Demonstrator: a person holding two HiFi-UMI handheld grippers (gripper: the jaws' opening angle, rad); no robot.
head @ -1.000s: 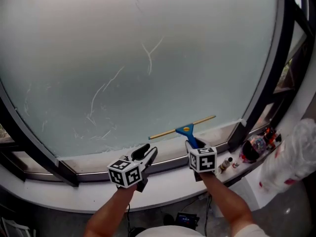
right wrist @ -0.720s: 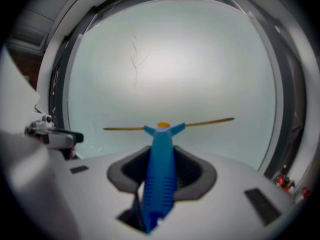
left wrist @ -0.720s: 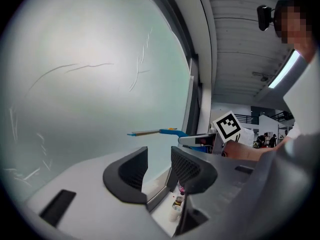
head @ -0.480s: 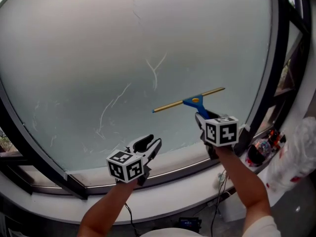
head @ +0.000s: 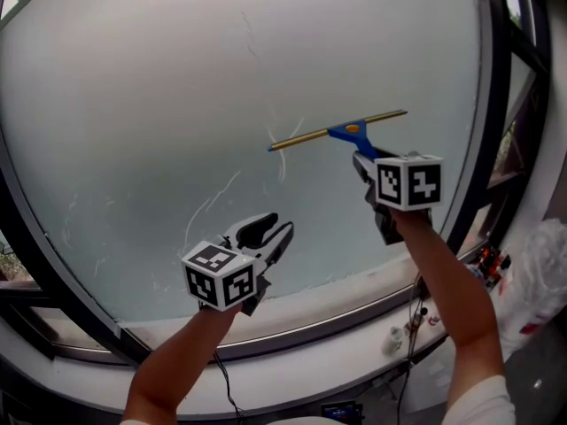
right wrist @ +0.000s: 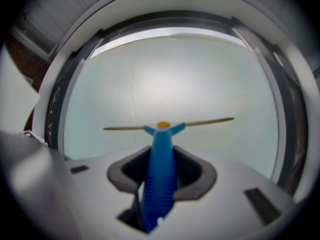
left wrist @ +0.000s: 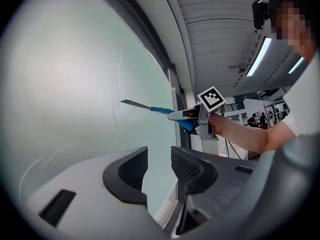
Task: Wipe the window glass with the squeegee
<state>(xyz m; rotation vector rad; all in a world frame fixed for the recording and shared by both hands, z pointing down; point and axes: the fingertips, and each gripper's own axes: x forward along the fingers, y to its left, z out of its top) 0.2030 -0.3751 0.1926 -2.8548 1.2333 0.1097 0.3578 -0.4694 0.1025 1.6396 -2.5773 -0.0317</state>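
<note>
**Squeegee held high on the pane, other gripper idle**

The right gripper (head: 365, 165) has its jaws closed on the ribbed blue plastic handle of the squeegee (head: 341, 131), right of centre in the head view. The handle flares into a Y at the head, with an orange dot at the fork. The thin brass-coloured blade bar lies almost level, tipped slightly up to the right, and appears pressed to the window glass (head: 159, 78), probably so that its edge meets the pane along its whole length. The glass looks milky and hazy, marked by pale curling streaks (head: 208, 204); a dark frame (head: 493, 104) borders it at the right. The left gripper (head: 266, 233), at lower centre, has its jaws slightly apart with nothing between them; it seems to be kept clear of the blade's path.
</note>
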